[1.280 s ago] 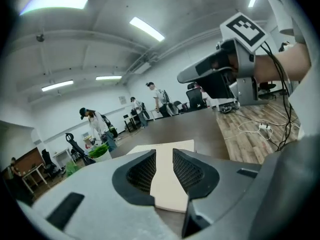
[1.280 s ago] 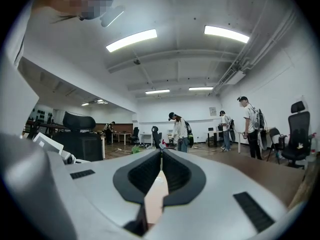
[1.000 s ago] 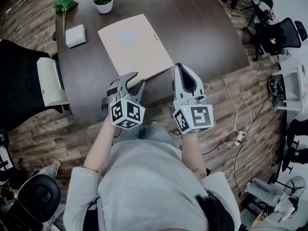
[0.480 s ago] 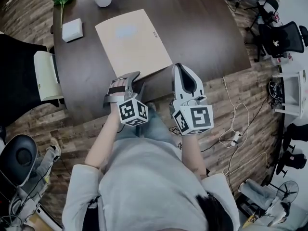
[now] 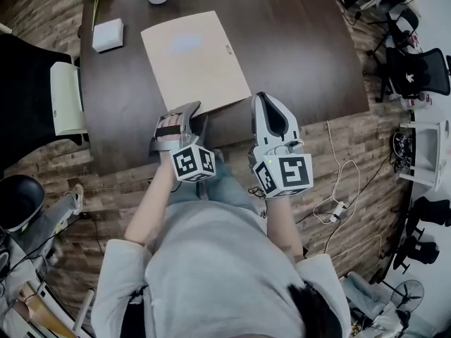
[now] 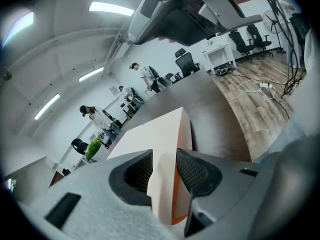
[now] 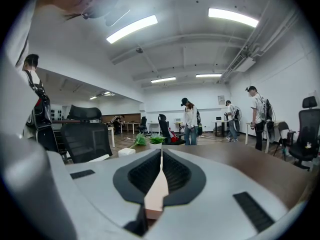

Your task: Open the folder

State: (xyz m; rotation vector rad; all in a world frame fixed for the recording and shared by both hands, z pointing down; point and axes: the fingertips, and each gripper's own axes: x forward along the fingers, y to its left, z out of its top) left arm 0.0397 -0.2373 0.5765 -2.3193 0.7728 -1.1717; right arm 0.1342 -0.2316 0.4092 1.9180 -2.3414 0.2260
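- Head view: folder (image 5: 194,58) lies flat and closed on table (image 5: 303,48). L gripper (image 5: 197,113) has rolled and dipped to its near corner.
- Left gripper view: jaws just opened wide and straddle the corner, no grip yet.
- Right gripper view: R gripper (image 7: 161,156) is pinched on a thin beige edge, prob. the folder. Cover not lifted.

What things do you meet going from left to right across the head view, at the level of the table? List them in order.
pale chair cushion → white box → folder → right gripper → black office chair
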